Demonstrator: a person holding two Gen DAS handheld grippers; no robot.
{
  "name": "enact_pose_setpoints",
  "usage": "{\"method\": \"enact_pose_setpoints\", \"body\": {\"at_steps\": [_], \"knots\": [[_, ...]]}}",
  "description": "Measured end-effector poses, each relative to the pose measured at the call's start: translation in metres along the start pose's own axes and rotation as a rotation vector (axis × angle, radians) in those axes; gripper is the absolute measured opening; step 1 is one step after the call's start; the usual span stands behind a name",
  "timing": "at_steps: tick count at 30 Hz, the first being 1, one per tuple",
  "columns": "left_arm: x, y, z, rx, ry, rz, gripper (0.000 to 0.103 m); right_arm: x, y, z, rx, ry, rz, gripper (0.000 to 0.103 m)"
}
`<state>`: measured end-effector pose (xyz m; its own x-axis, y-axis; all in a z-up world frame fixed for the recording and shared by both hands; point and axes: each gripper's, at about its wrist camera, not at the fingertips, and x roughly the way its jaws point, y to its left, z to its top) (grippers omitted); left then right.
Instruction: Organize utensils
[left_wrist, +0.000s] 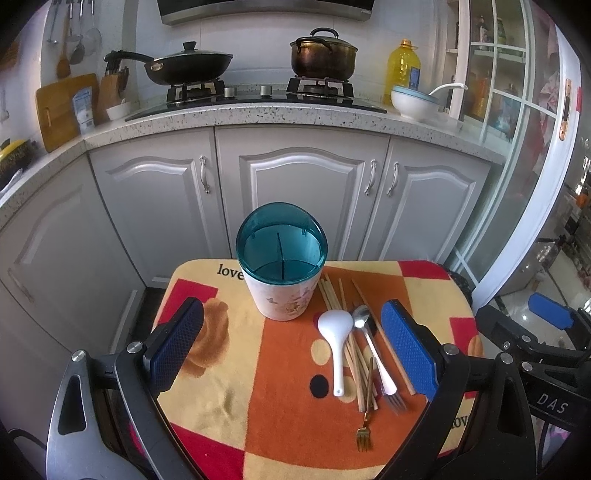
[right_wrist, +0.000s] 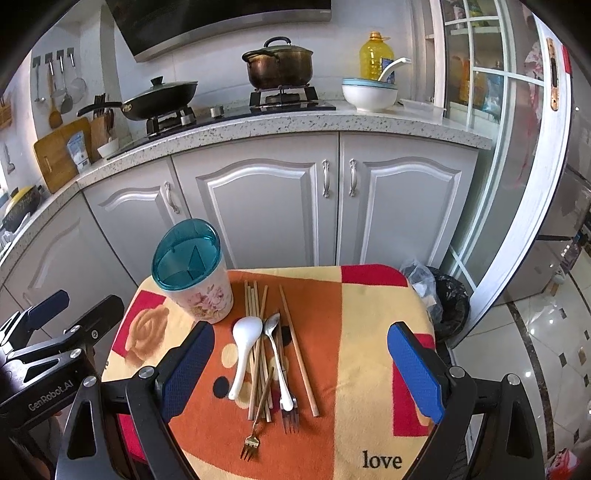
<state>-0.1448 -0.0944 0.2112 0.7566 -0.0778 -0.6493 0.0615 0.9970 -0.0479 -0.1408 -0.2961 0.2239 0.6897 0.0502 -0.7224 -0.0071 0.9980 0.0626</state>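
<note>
Two tongs (left_wrist: 291, 347) (right_wrist: 301, 367) gaping empty, utensils (right_wrist: 266, 365) on cloth between right pair's fingers

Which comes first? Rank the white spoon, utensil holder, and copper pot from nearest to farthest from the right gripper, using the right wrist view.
1. White spoon, just ahead, by the right gripper's left finger.
2. Utensil holder, farther, front-left on the cloth.
3. Copper pot, farthest, on the stove.

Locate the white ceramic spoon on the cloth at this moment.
In both wrist views the white spoon lies bowl-up on the orange patch of the cloth, just right of the holder, resting on the chopsticks beside the metal spoon.
</note>
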Motion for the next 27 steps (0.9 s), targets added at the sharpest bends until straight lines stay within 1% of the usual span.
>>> {"method": "enact_pose_setpoints", "body": {"at_steps": [13, 18, 27], "knots": [[0.002, 0.004, 0.007, -0.018, 0.008, 0.003, 0.097, 0.0, 0.004, 0.013, -0.018, 0.007, -0.001, 0.094], [0.003, 0.003, 0.011, -0.007, 0.014, 0.001, 0.097, -0.001, 0.009, 0.018, -0.05, -0.002, -0.01, 0.094], [0.003, 0.002, 0.017, 0.002, 0.017, 0.006, 0.097, 0.003, 0.009, 0.024, -0.047, 0.012, 0.001, 0.094]]}}
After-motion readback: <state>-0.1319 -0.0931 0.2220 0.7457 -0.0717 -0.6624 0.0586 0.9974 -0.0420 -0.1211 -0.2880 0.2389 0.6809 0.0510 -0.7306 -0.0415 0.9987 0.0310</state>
